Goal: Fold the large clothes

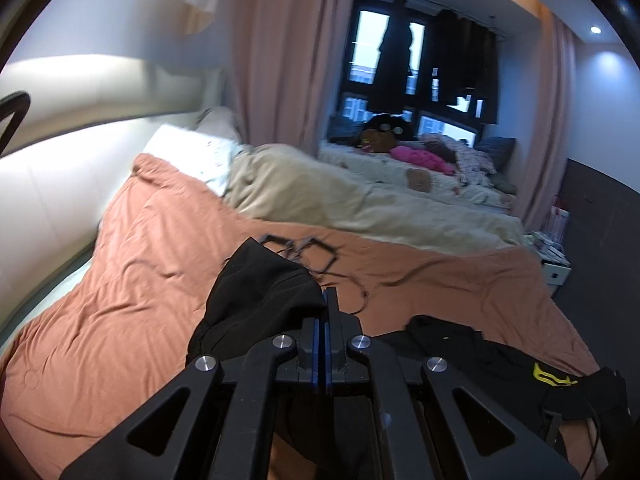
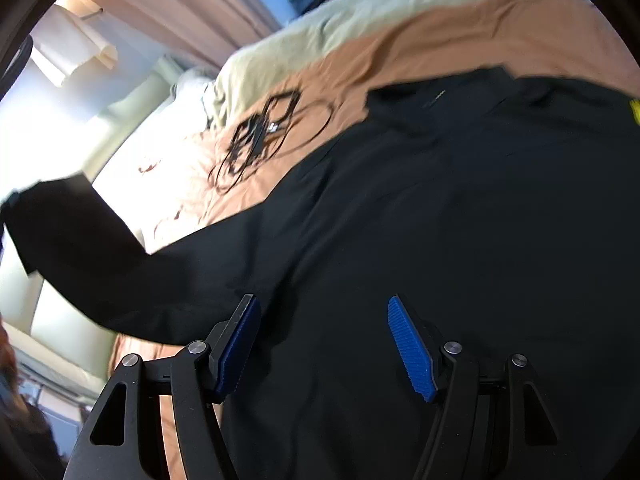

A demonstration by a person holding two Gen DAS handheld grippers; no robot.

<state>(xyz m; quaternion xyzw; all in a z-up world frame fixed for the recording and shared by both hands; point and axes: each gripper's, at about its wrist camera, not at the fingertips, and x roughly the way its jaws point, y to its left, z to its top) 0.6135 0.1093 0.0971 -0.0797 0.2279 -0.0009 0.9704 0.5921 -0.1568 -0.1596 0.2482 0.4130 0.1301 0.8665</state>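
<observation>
Left tool [image 1: 325, 300] clamped on black garment [image 2: 440, 220], right tool [image 2: 324, 344] apart above it, spread over orange duvet [image 1: 160, 260]

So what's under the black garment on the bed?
The black garment lies on the orange bedspread, one sleeve lifted by the left gripper. Anything beneath it is covered.

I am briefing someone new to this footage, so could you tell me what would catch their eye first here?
First, the big black garment spread over the orange bedspread, one sleeve lifted by the shut left gripper. The right gripper hovers open above the garment's body. Behind the sleeve, a tangle of black cable lies on the bedspread.
</observation>
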